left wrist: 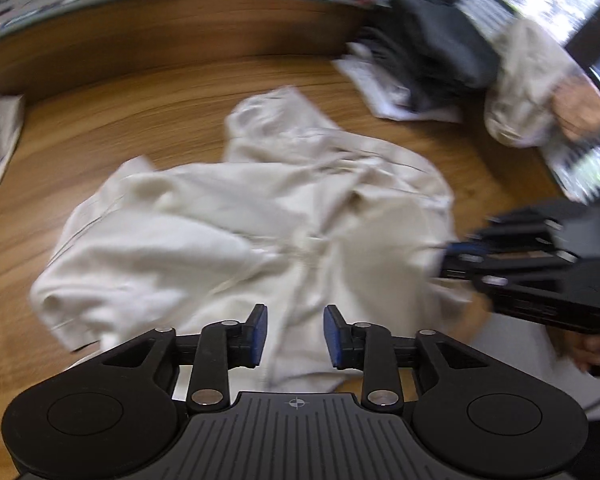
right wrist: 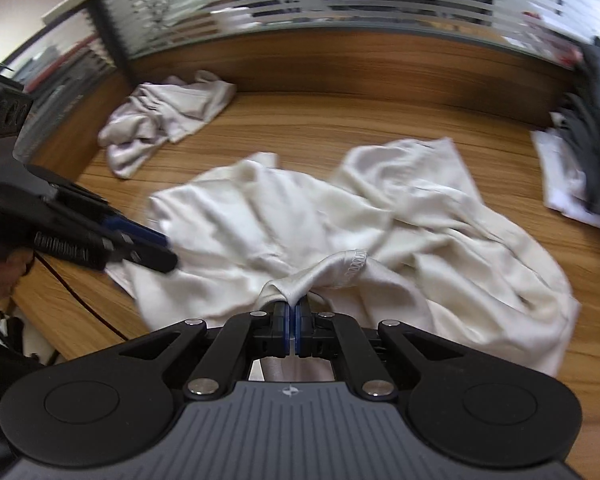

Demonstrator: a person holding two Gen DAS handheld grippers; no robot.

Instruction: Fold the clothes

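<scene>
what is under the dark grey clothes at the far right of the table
A white garment lies under the dark grey clothes, its edge sticking out onto the wooden table. How far it runs beneath, or whether more lies there, is covered.

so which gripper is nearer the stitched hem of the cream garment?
Right. The right gripper is shut on the cream garment just below the stitched hem. The left gripper hangs open above the cloth, holding nothing.

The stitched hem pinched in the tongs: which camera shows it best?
The right wrist view: the hem rises sharp and close from the shut right tongs, stitching visible. The left wrist view shows only the blurred right tongs at the cream garment's edge; the hem itself cannot be made out.
</scene>
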